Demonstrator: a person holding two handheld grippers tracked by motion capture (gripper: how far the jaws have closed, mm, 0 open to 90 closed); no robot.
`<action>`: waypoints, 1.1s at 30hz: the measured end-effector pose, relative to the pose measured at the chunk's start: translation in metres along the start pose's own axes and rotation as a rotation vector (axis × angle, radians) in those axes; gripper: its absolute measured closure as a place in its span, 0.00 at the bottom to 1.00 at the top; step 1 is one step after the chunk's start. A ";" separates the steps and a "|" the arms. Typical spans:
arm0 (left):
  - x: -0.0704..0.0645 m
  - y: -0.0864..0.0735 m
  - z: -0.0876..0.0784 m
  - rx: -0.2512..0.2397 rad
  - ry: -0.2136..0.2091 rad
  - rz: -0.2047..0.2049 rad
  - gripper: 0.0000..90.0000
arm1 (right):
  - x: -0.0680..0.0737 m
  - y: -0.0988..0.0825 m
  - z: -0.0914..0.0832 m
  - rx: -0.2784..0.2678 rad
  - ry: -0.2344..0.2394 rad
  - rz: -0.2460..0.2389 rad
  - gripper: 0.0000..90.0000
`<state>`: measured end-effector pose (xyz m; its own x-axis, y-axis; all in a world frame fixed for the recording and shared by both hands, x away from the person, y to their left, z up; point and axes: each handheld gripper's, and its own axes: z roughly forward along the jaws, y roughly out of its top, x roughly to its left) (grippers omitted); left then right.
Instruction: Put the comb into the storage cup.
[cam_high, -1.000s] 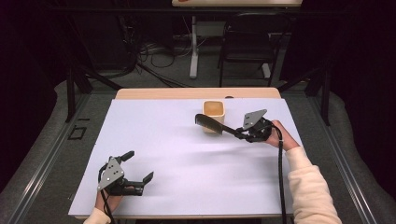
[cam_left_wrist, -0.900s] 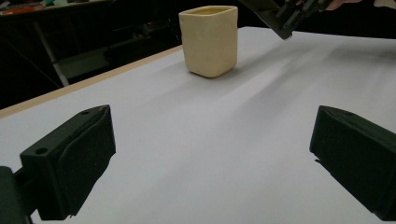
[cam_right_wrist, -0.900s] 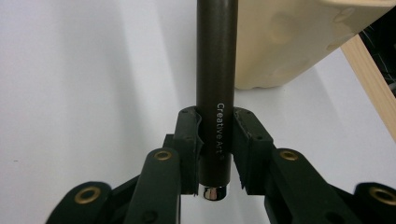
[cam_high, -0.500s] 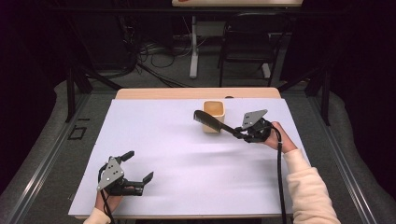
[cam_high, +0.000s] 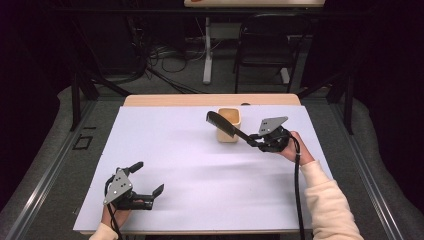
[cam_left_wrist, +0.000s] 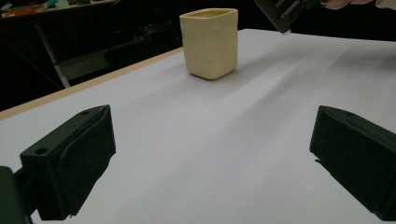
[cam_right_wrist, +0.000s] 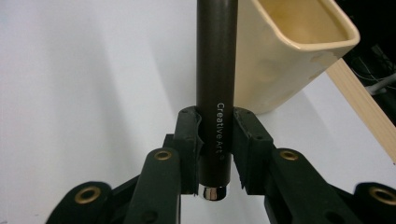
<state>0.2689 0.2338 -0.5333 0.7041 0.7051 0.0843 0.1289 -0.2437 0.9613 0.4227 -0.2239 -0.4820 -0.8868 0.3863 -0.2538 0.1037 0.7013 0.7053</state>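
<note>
The left gripper (cam_high: 148, 182) waits at 7 o'clock, jaws wide, holding nothing. The right gripper (cam_right_wrist: 215, 135) clamps the handle of the brush (cam_high: 225, 126); its long axis points toward 10 o'clock, head over the cup (cam_high: 229, 125), which stands just beside it.

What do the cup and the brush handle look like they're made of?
Cup: probably glazed ceramic, cream and glossy, with thick rounded walls and a chipped-looking patch at the rim. It could be plastic. Brush handle: dark with a satin sheen and white printed lettering, likely painted wood or plastic, with a shiny metal end cap.
</note>
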 end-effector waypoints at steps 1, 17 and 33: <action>0.000 0.000 0.000 0.000 -0.001 0.001 0.00 | 0.000 0.000 0.000 -0.001 -0.003 0.003 0.81; -0.001 0.000 0.000 0.000 -0.001 0.003 0.00 | 0.005 0.008 0.002 -0.042 -0.069 0.082 0.81; 0.000 0.000 0.000 -0.004 -0.007 0.003 0.00 | 0.006 0.013 0.003 -0.061 -0.101 0.134 0.81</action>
<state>0.2688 0.2338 -0.5331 0.7092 0.6998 0.0851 0.1240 -0.2426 0.9622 0.4196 -0.2108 -0.4760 -0.8166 0.5346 -0.2177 0.1880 0.6030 0.7753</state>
